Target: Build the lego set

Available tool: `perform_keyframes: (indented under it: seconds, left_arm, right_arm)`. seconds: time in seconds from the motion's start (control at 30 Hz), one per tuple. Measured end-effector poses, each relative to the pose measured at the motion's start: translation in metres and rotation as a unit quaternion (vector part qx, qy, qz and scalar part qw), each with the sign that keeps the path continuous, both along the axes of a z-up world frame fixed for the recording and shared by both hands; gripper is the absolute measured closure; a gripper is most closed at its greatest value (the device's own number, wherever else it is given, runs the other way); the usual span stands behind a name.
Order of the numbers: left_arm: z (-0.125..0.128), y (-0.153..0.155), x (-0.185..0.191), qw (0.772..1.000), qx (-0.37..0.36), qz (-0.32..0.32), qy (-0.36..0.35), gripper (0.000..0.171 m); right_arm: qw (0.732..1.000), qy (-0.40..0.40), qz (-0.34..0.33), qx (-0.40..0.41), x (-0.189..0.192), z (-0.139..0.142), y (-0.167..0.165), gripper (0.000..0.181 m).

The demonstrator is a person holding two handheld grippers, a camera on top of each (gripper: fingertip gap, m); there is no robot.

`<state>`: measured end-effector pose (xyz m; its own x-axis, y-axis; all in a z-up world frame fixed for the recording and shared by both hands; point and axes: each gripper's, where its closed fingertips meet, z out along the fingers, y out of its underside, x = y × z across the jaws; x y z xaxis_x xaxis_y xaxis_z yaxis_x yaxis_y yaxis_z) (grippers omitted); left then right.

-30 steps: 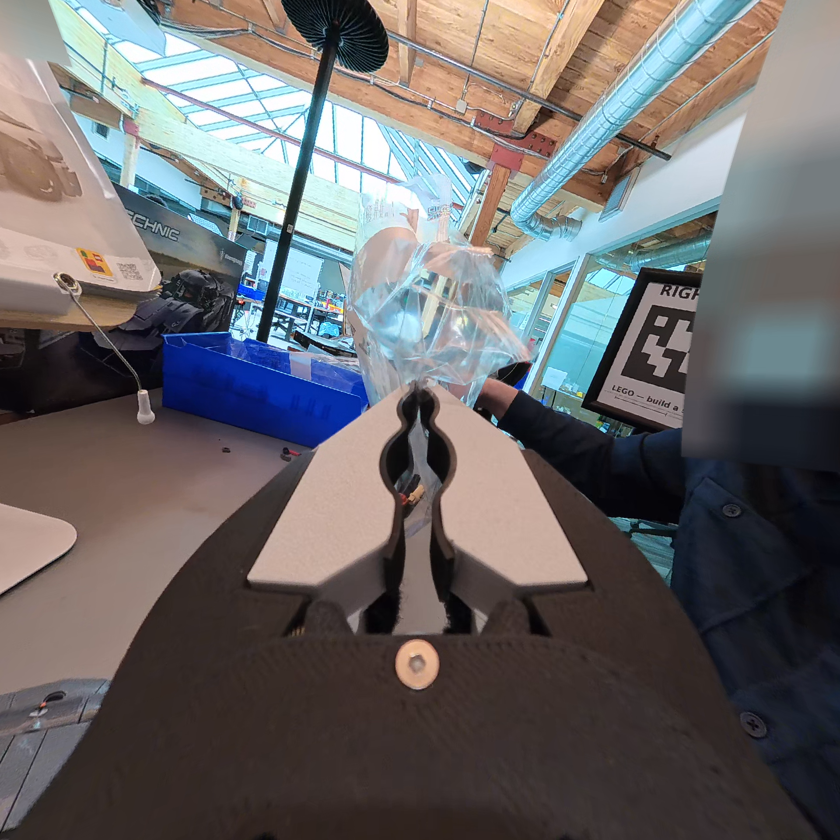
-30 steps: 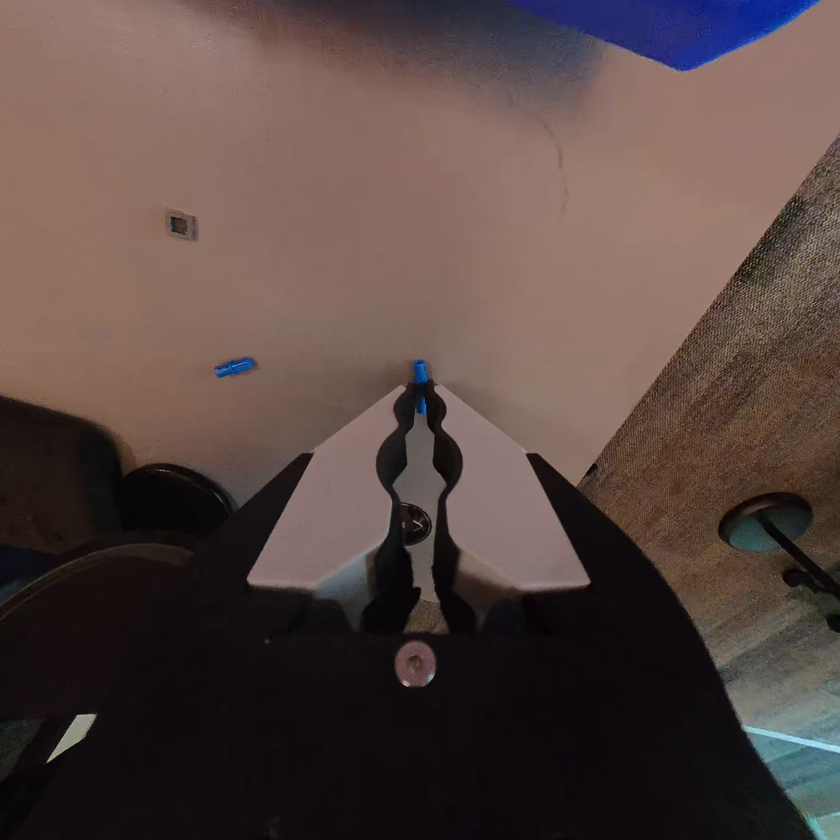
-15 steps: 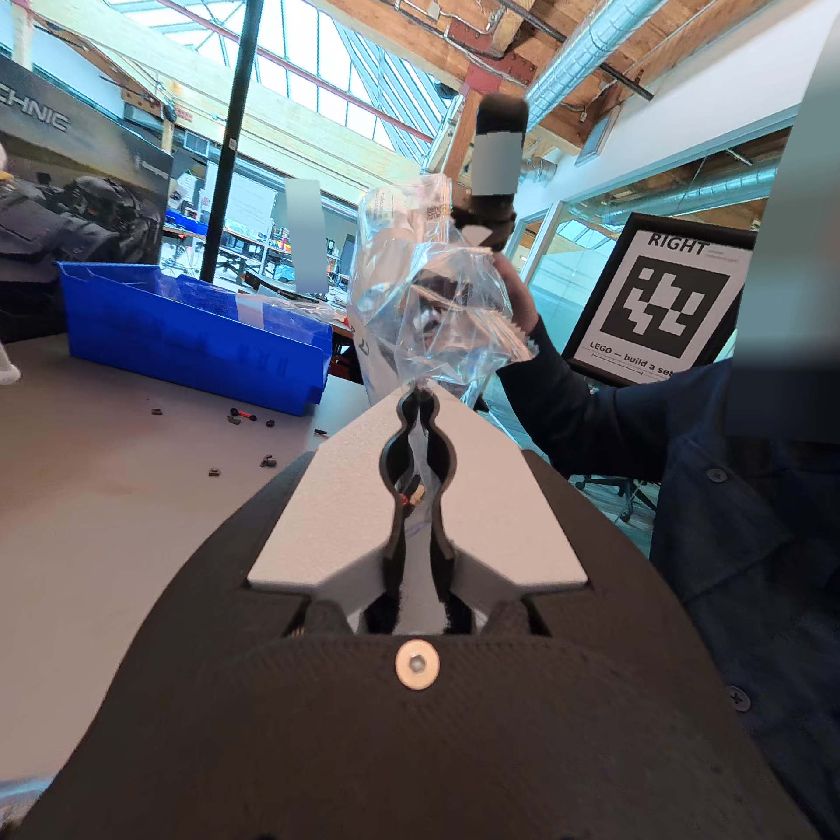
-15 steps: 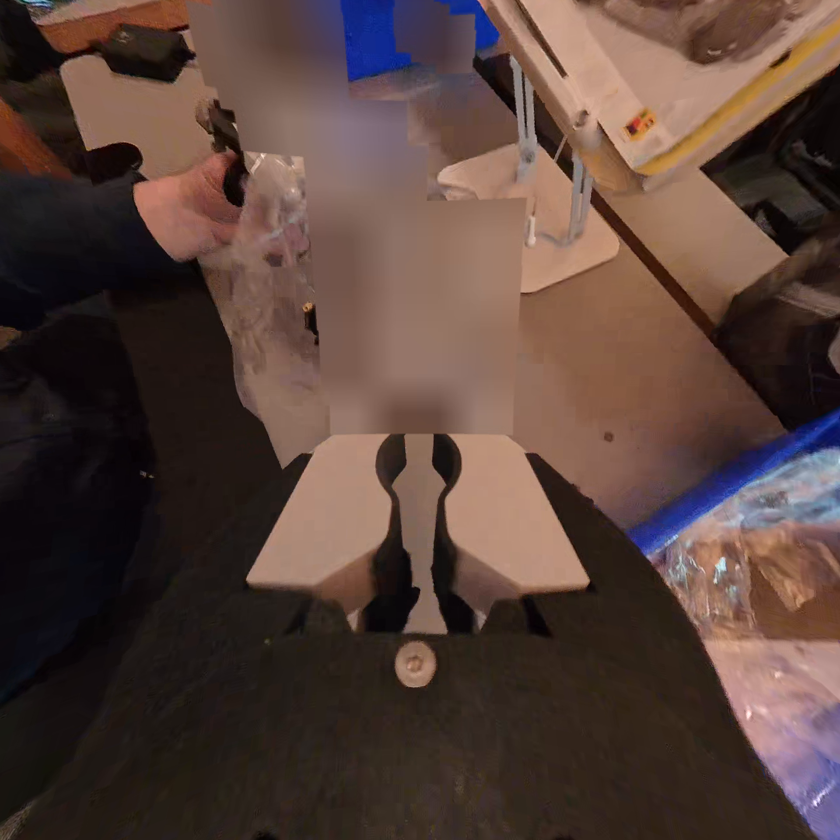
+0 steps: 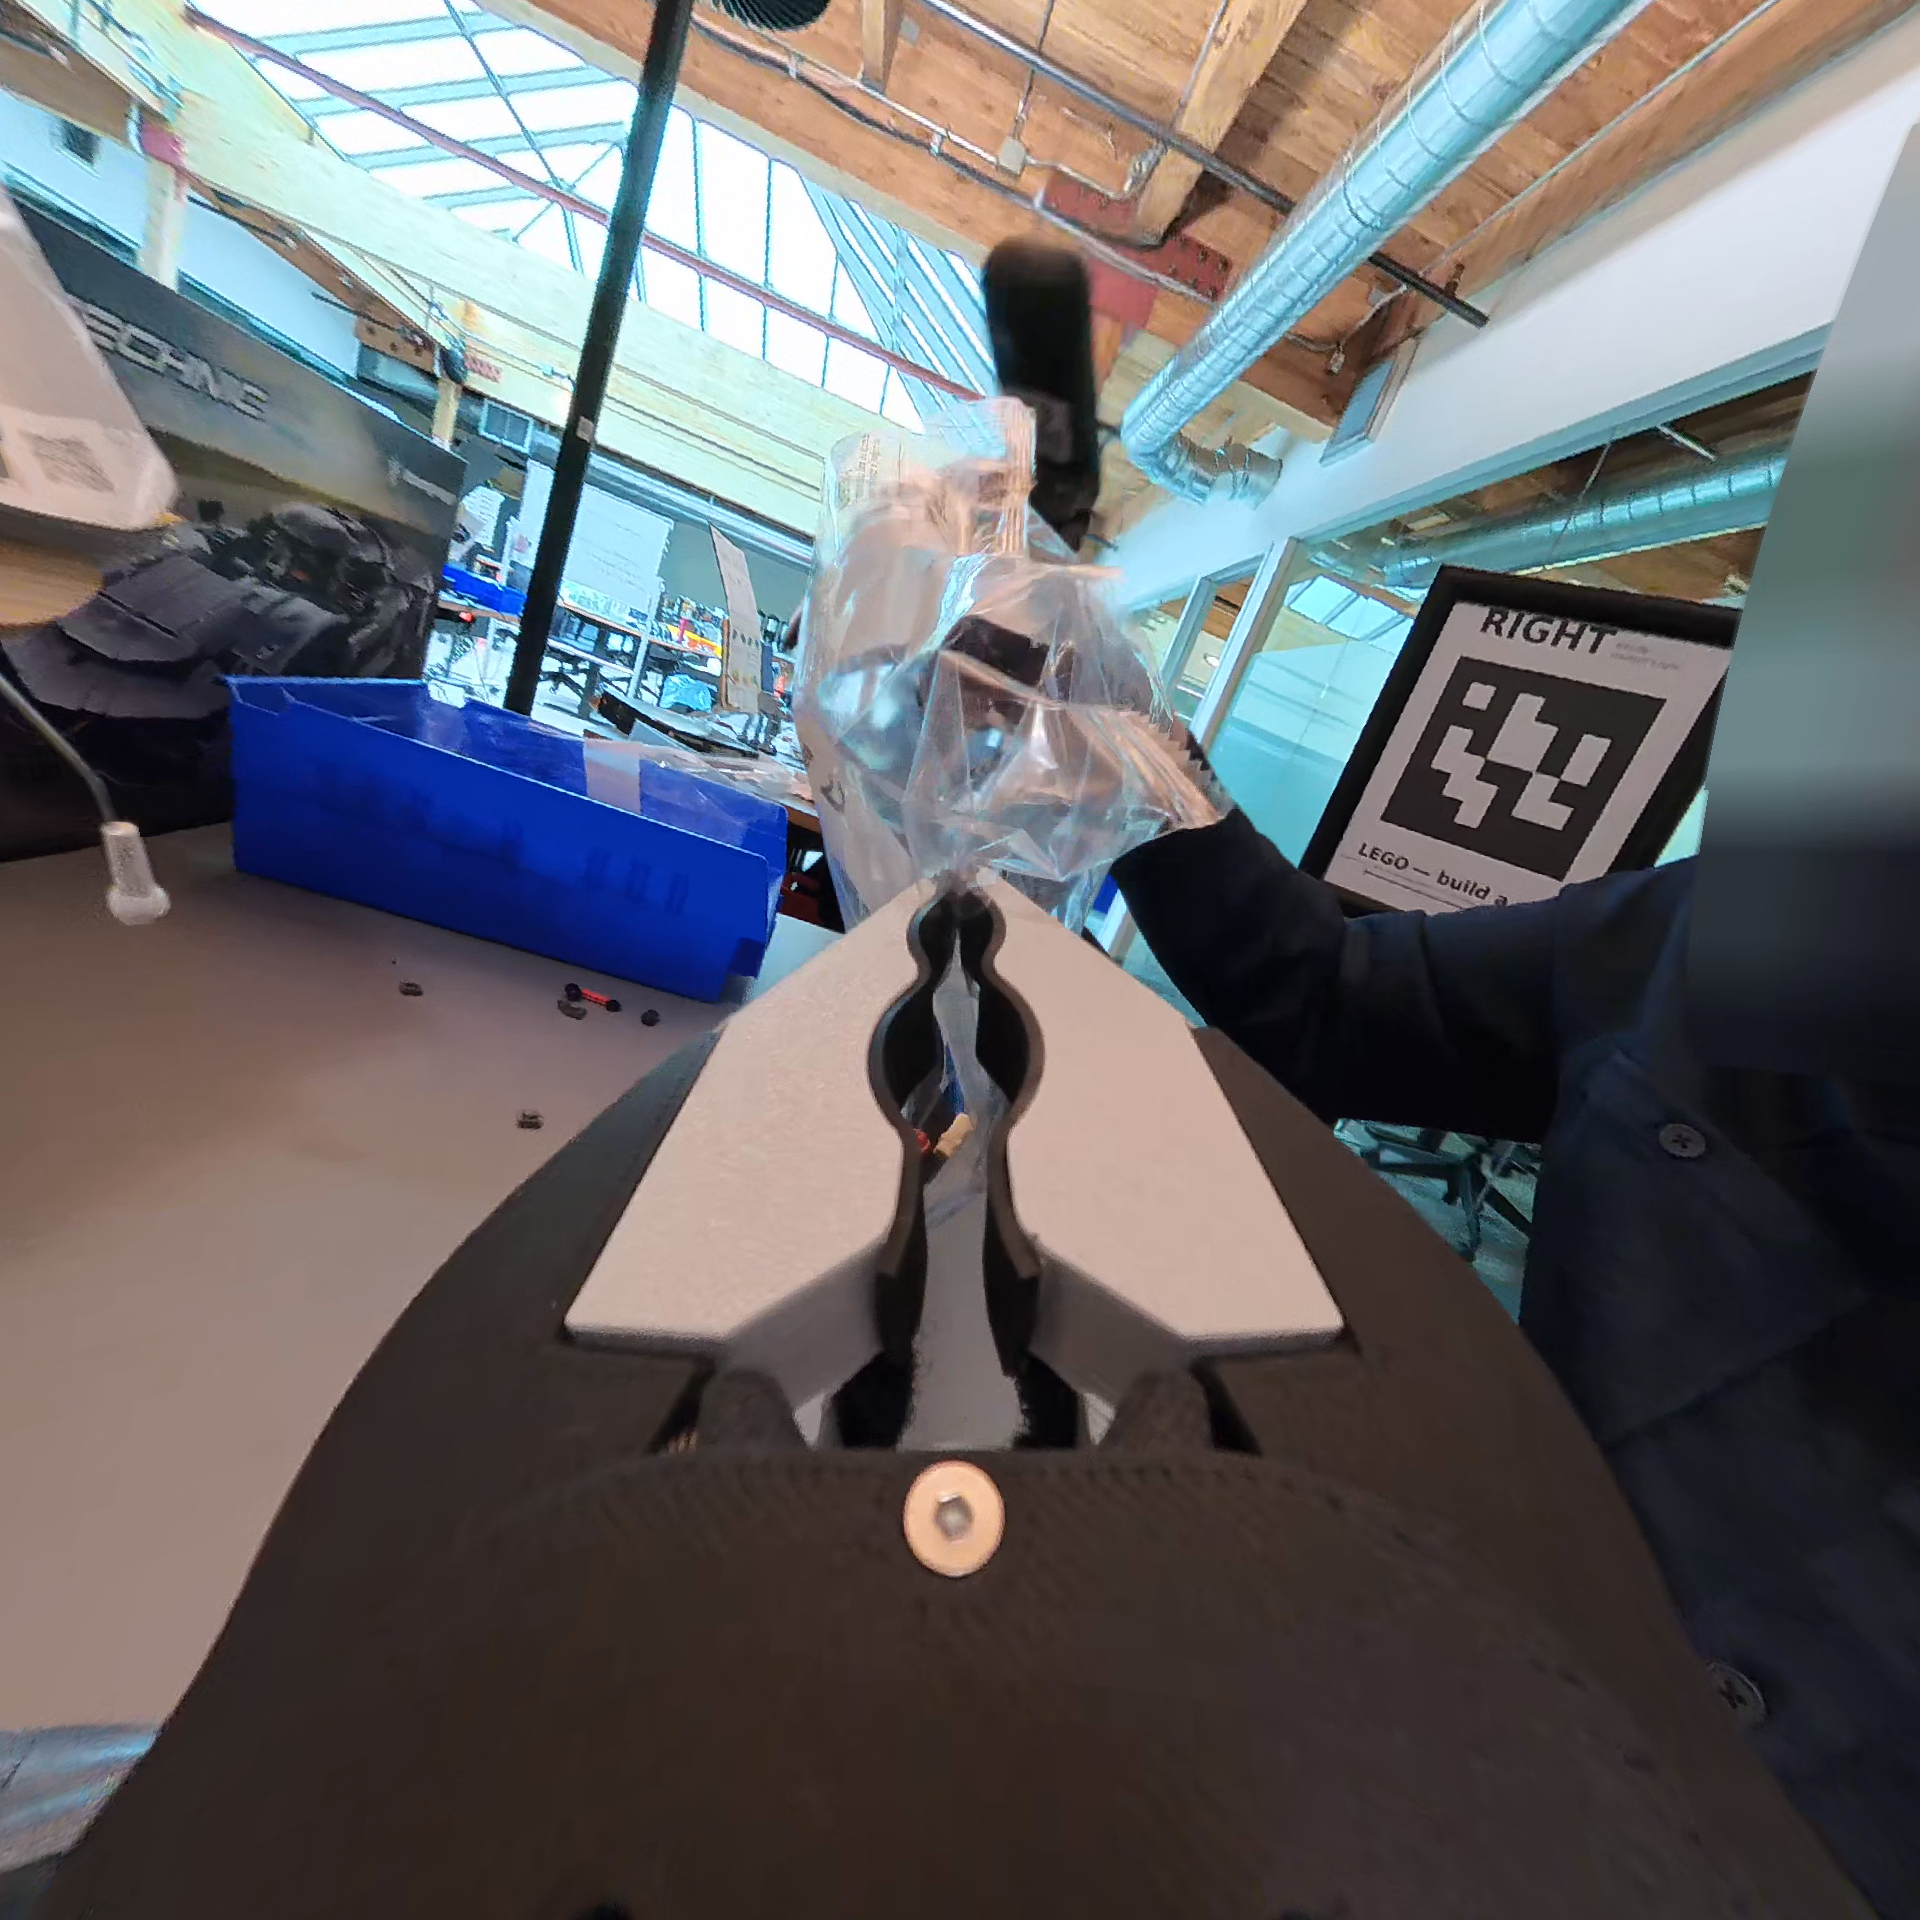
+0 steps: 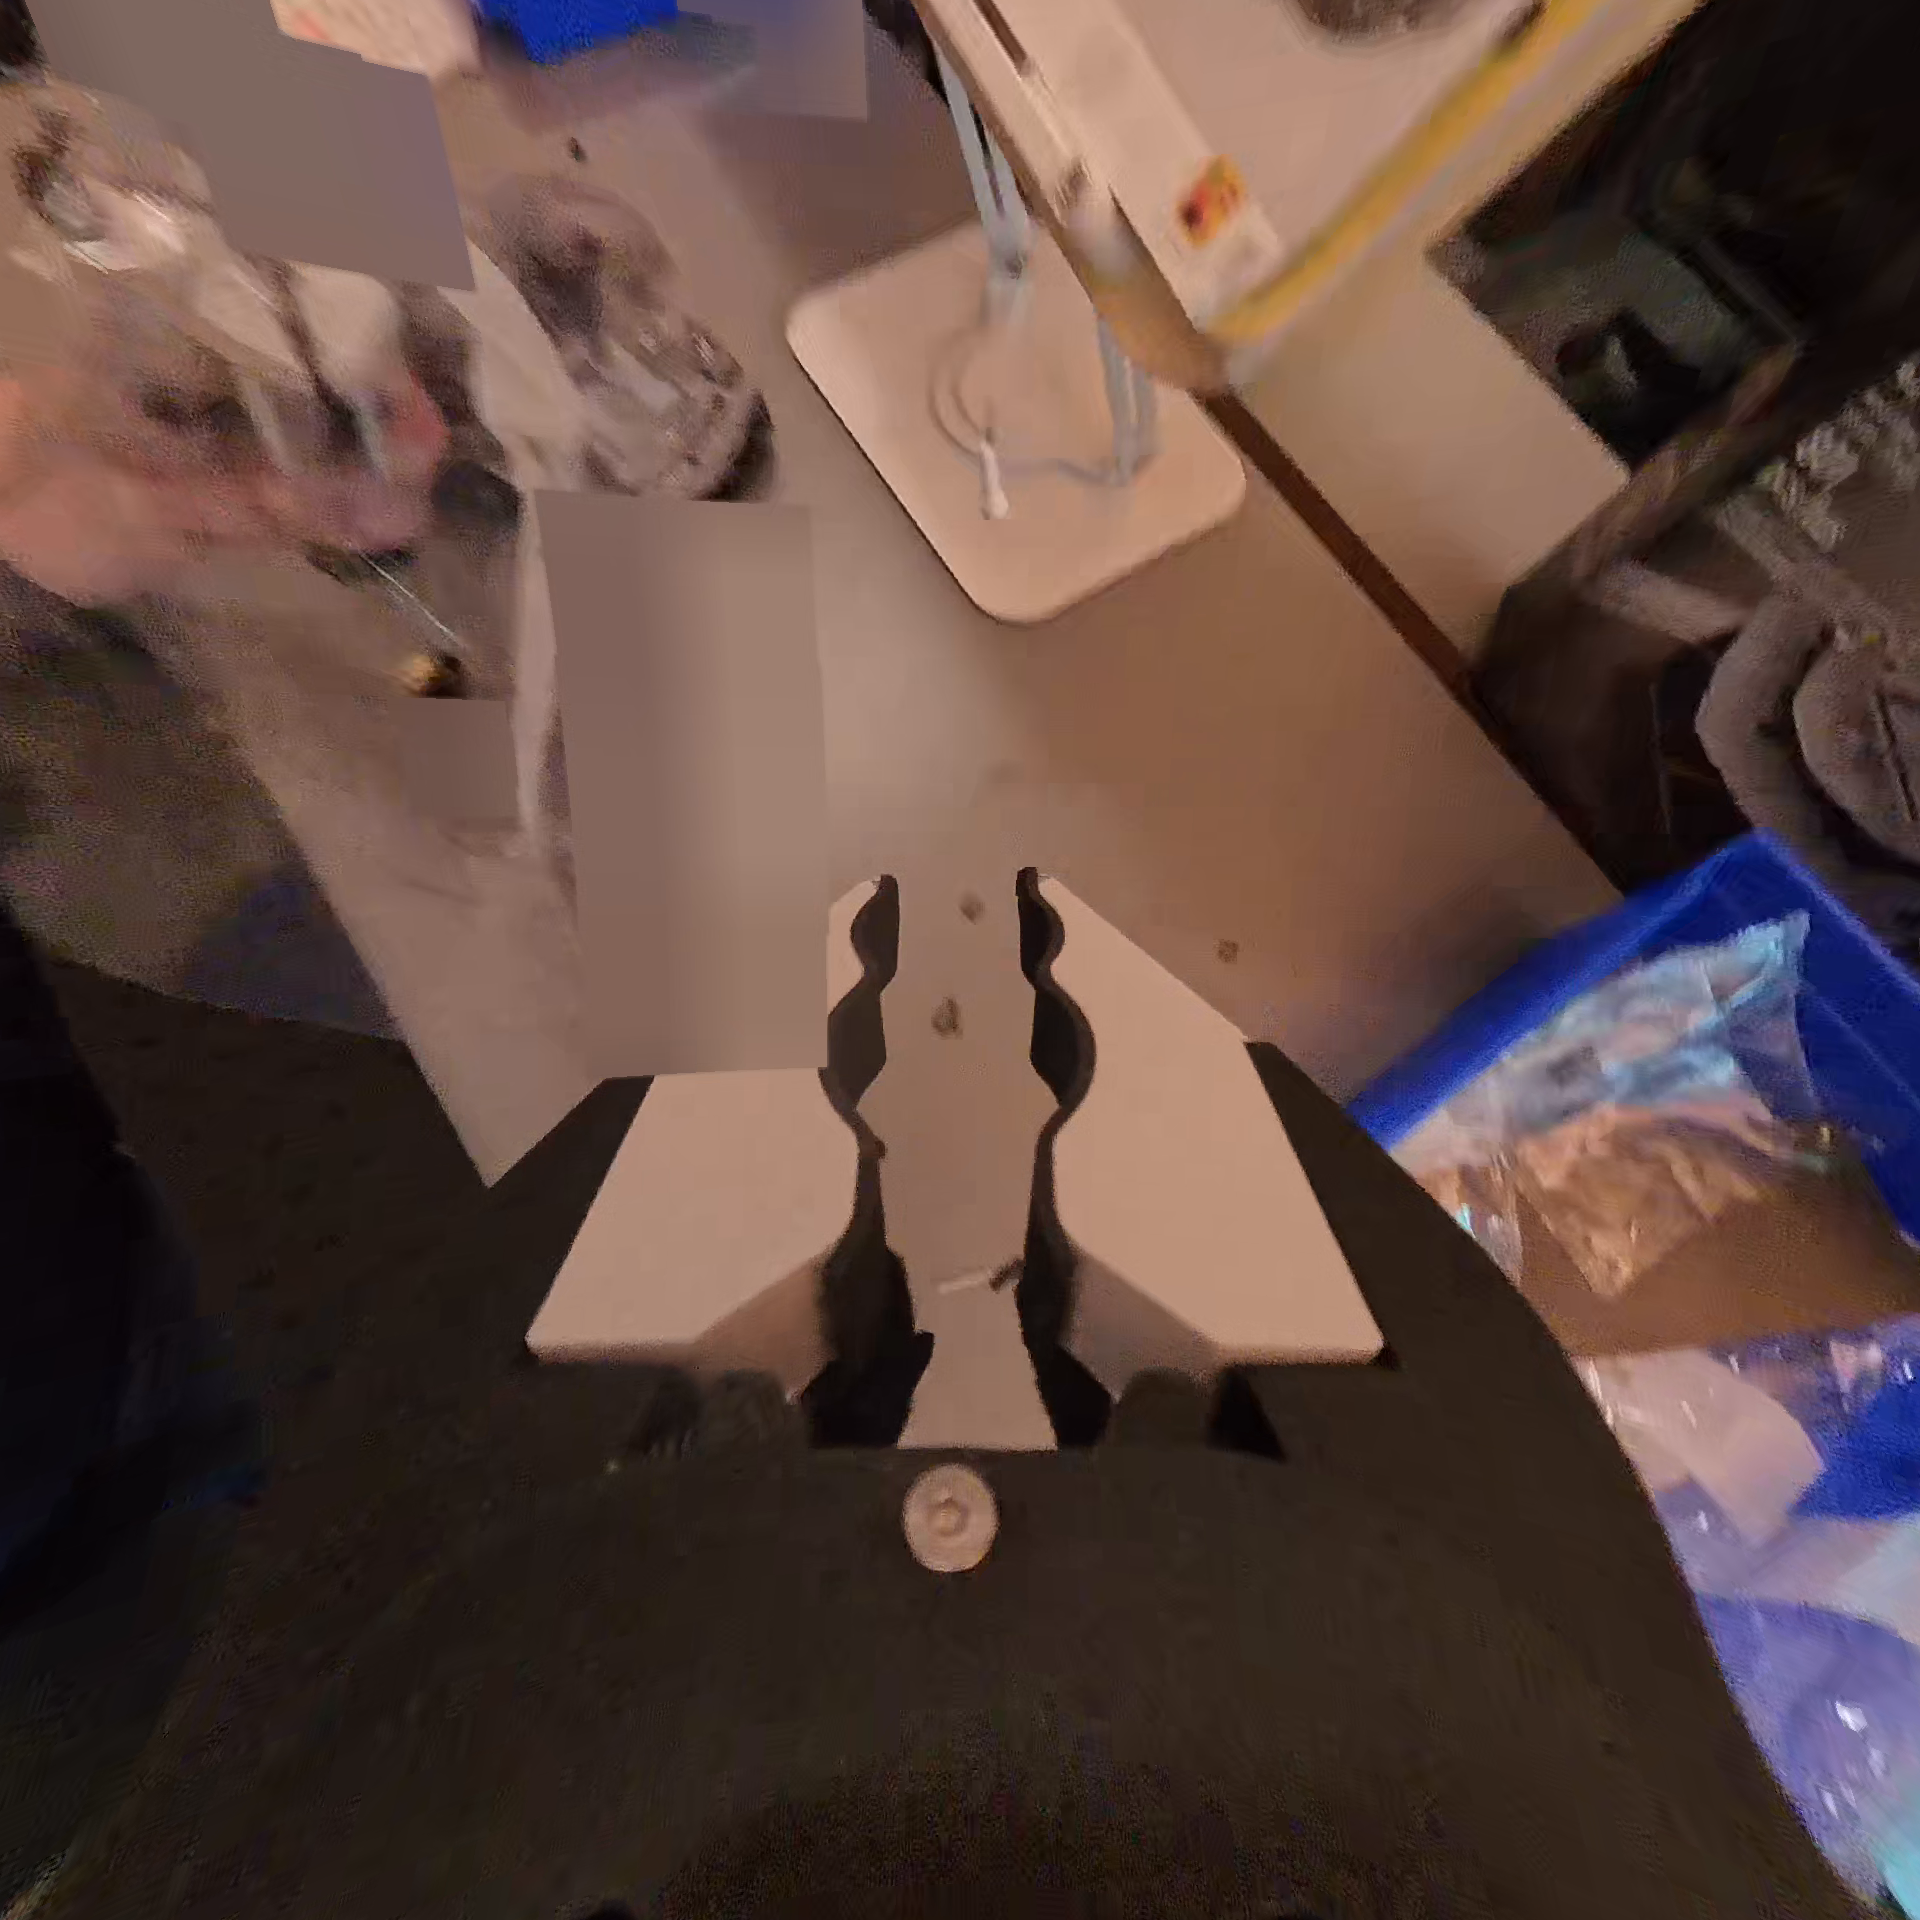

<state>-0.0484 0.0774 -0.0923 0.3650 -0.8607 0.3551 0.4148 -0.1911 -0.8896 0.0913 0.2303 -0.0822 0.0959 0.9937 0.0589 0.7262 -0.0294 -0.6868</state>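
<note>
My left gripper (image 5: 958,902) is shut on a clear plastic bag (image 5: 966,665) that stands up above the fingertips; a few small pieces sit in its lower part between the fingers. The other gripper's black handle (image 5: 1039,353) shows behind the bag. Small dark lego pieces (image 5: 597,1003) lie on the grey table (image 5: 260,1143). My right gripper (image 6: 951,883) is open and empty above the table (image 6: 1143,748), with small pieces (image 6: 945,1016) seen between its fingers. The bag shows blurred at upper left in the right wrist view (image 6: 623,343).
A blue bin (image 5: 499,821) stands at the back of the table; in the right wrist view the blue bin (image 6: 1714,935) holds plastic bags. A white stand base (image 6: 1039,447) carries an instruction booklet (image 6: 1195,156). A person's dark sleeve (image 5: 1351,987) is at right. Spacing between my two grippers at the tips: around 20 cm.
My right gripper let go of the small blue pin, swung up over the table and opened wider. My left gripper kept the bag and tilted upward slightly.
</note>
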Motion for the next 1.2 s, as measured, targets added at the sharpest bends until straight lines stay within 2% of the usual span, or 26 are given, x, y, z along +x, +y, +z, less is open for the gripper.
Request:
perform_keyframes:
  seconds: [0.07, 0.2, 0.3, 0.43, 0.53, 0.73, 0.83, 1.2]
  left_arm:
    - [0.003, 0.0, -0.006, 1.0, 0.004, 0.009, -0.006, 0.171]
    - [0.006, -0.001, -0.011, 1.0, 0.009, 0.015, -0.01, 0.171]
    - [0.005, 0.0, -0.011, 1.0, 0.007, 0.016, -0.007, 0.171]
    - [0.005, 0.001, -0.013, 1.0, 0.008, 0.018, -0.005, 0.171]
    - [0.006, 0.0, -0.014, 1.0, 0.011, 0.017, -0.006, 0.171]
    - [0.007, -0.001, -0.012, 1.0, 0.012, 0.012, -0.004, 0.171]
    - [0.008, -0.002, -0.012, 1.0, 0.014, 0.012, -0.005, 0.171]
    - [0.01, -0.003, -0.013, 1.0, 0.017, 0.013, -0.008, 0.171]
  right_arm:
    - [0.995, -0.098, -0.036, 0.004, 0.016, -0.044, 0.03, 0.157]
    - [0.967, -0.25, -0.055, -0.003, 0.023, -0.118, 0.053, 0.156]
    - [0.933, -0.353, -0.056, 0.033, 0.028, -0.151, 0.072, 0.16]
    - [0.895, -0.442, -0.058, 0.006, 0.041, -0.18, 0.085, 0.157]
    - [0.882, -0.468, -0.057, 0.018, 0.043, -0.185, 0.094, 0.163]
    - [0.852, -0.52, -0.051, 0.042, 0.051, -0.188, 0.1, 0.164]
    - [0.858, -0.512, -0.043, 0.025, 0.047, -0.192, 0.097, 0.161]
    - [0.854, -0.518, -0.036, 0.033, 0.045, -0.193, 0.099, 0.174]
